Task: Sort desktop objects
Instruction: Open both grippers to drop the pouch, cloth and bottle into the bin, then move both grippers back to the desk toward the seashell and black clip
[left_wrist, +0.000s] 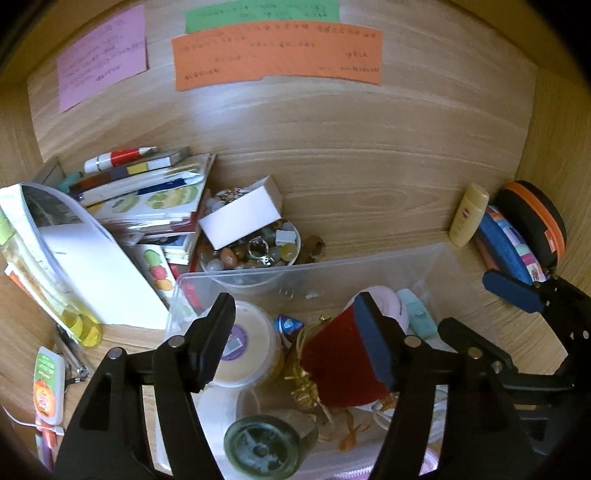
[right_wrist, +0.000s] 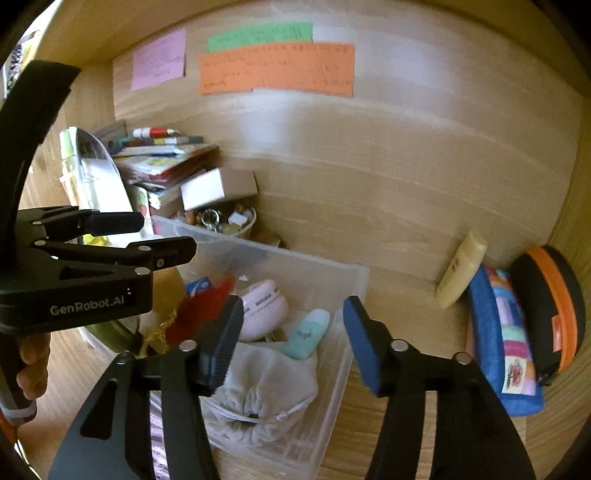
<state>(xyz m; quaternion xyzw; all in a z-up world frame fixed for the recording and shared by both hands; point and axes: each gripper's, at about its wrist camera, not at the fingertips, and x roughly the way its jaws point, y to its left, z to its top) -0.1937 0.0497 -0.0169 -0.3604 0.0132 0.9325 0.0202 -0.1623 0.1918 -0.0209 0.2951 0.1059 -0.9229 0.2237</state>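
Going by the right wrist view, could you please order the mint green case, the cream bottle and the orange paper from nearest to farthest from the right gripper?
From the right gripper:
1. Mint green case, in the clear bin, between the fingers.
2. Cream bottle, to the right, leaning on the back panel.
3. Orange paper, high on the back panel.

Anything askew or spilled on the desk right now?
Yes. The white box sits tilted on the overfilled bowl of beads, with a few pieces lying on the desk beside it. The book stack behind leans unevenly. Nothing looks damaged.
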